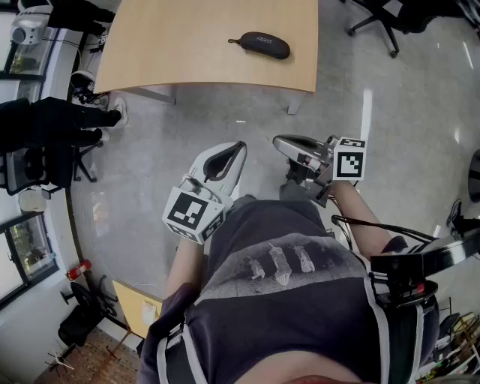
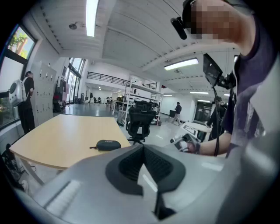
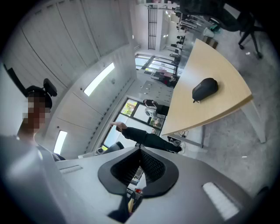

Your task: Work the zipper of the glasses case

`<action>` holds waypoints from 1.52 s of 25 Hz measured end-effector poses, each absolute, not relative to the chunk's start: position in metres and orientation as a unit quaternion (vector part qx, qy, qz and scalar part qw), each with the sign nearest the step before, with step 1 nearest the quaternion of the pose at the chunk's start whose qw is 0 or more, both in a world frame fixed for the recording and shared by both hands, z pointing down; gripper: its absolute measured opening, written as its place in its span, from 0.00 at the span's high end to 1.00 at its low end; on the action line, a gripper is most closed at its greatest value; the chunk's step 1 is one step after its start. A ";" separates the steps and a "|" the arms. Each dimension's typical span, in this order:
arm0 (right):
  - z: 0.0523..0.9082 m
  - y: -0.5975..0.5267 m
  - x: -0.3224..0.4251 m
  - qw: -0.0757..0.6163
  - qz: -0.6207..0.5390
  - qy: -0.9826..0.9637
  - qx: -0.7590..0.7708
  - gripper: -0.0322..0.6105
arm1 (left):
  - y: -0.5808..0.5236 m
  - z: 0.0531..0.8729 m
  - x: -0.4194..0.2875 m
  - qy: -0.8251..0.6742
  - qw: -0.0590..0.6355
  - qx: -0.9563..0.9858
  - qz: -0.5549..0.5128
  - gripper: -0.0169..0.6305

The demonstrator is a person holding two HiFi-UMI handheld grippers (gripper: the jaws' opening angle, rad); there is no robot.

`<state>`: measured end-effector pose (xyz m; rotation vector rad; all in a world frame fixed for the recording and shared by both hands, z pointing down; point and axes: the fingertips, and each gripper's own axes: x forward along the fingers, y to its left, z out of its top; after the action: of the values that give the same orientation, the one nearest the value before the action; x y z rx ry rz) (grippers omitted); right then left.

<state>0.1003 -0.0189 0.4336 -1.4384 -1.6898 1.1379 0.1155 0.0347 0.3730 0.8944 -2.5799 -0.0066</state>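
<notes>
A dark oval glasses case [image 1: 260,45] lies on the light wooden table [image 1: 172,45], its zipper pull sticking out at the left end. It shows small in the left gripper view as the glasses case [image 2: 108,145] and in the right gripper view as the case [image 3: 204,89]. Both grippers are held close to the person's body, far short of the table. My left gripper [image 1: 241,145] is shut with nothing in it. My right gripper [image 1: 276,140] is shut and empty too, its tip facing the left one.
A person in black stands beside the table's left end [image 1: 52,124]. An office chair [image 1: 382,19] stands on the grey floor to the right of the table. A second chair [image 2: 141,119] stands behind the table in the left gripper view.
</notes>
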 end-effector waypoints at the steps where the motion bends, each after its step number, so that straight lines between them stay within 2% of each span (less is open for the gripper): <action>1: 0.432 -0.018 0.102 0.317 0.418 -0.649 -0.551 0.95 | 0.037 0.372 0.116 -0.926 0.203 0.319 0.000 0.97; 5: 0.428 -0.018 0.095 0.314 0.377 -0.673 -0.553 0.95 | 0.044 0.371 0.102 -0.925 0.206 0.317 0.017 0.97; 10: 0.440 -0.008 0.039 0.320 0.343 -0.700 -0.538 0.95 | 0.067 0.375 0.033 -0.923 0.193 0.325 0.064 0.97; 14: 0.434 0.006 0.004 0.302 0.373 -0.707 -0.520 0.95 | 0.098 0.382 -0.010 -0.921 0.176 0.336 0.089 0.97; 17: 0.440 0.016 -0.036 0.313 0.373 -0.727 -0.484 0.95 | 0.115 0.392 -0.055 -0.910 0.181 0.359 0.105 0.97; 21: 0.473 0.032 -0.066 0.359 0.326 -0.759 -0.435 0.95 | 0.127 0.424 -0.096 -0.881 0.205 0.409 0.123 0.97; 29: 0.493 0.005 -0.100 0.374 0.335 -0.782 -0.370 0.95 | 0.103 0.466 -0.143 -0.847 0.242 0.452 0.140 0.97; 38: 0.513 -0.024 -0.132 0.379 0.322 -0.766 -0.408 0.93 | 0.102 0.543 -0.180 -0.879 0.326 0.331 0.105 0.97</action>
<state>-0.1325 -0.0240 0.5133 -1.0416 -1.9571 0.8226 -0.1799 0.1016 0.5427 0.8672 -2.3038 0.2751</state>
